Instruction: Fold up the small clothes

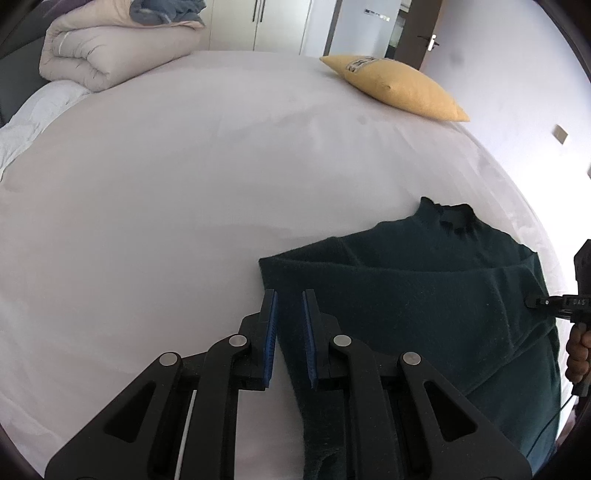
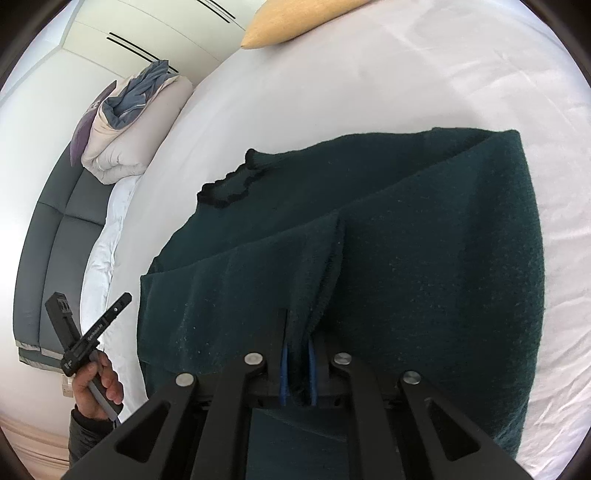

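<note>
A dark green knit sweater [image 1: 424, 280] with a ruffled collar lies partly folded on the white bed sheet [image 1: 184, 206]. My left gripper [image 1: 290, 295] is open, its blue-padded fingers straddling the sweater's left edge without gripping it. My right gripper [image 2: 297, 328] is shut on a pinched fold of the sweater [image 2: 424, 266], which bunches between the blue pads. The right gripper also shows at the right edge of the left wrist view [image 1: 546, 304]. The left gripper appears at the lower left of the right wrist view [image 2: 92, 332], held by a hand.
A yellow pillow [image 1: 399, 86] lies at the bed's far side. A rolled beige duvet [image 1: 110, 51] with a blue garment on top sits at the far left corner. A grey headboard [image 2: 55, 251] borders the bed. White wardrobe doors [image 1: 258, 22] stand behind.
</note>
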Motion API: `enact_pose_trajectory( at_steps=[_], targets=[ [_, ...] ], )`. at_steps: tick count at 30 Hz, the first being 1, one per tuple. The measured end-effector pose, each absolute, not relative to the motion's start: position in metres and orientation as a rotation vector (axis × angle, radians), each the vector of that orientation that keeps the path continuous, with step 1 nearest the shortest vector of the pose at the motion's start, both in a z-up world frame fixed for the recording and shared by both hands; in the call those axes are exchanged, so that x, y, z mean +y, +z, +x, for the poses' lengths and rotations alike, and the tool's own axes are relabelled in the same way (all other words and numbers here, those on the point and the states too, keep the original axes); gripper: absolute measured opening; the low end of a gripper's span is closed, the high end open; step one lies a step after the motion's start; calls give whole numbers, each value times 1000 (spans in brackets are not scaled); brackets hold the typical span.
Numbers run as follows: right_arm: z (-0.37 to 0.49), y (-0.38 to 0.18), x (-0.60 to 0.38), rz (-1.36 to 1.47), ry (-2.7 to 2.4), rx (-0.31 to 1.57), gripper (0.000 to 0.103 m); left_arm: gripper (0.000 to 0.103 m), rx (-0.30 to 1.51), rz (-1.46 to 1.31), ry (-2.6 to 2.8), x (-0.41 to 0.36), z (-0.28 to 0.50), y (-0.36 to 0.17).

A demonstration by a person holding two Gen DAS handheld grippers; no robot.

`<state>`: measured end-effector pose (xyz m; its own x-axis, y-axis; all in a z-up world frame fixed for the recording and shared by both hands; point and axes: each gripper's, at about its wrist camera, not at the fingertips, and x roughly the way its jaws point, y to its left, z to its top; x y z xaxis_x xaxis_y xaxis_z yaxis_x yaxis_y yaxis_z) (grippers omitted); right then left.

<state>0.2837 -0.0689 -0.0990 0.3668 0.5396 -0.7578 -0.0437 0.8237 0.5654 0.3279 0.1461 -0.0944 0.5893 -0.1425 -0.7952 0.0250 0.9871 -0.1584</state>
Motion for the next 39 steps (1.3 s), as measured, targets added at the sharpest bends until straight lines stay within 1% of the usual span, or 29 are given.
enact_pose_trajectory(
  at_steps=[18, 21, 23, 25, 28, 30, 39],
  targets=[
    [282, -102, -82, 498, 380, 1148, 9, 13, 954, -62, -115, 107, 338, -105],
    [281, -103, -83, 507, 380, 1144, 9, 13, 990, -39, -90, 102, 347, -116],
    [281, -102, -84, 523, 377, 1143, 13, 13, 1031, -22, -67, 100, 354, -130],
    [280, -102, -85, 537, 381, 1146, 14, 13, 1024, 5, -59, 97, 355, -134],
    [278, -101, -86, 533, 376, 1144, 14, 13, 1022, 3, -58, 98, 355, -136],
    [279, -102, -88, 544, 361, 1142, 11, 13, 1017, 6, -59, 98, 352, -139],
    [271, -99, -96, 559, 295, 1158, 10, 13, 984, 1, -82, 106, 336, -142]
  ],
)
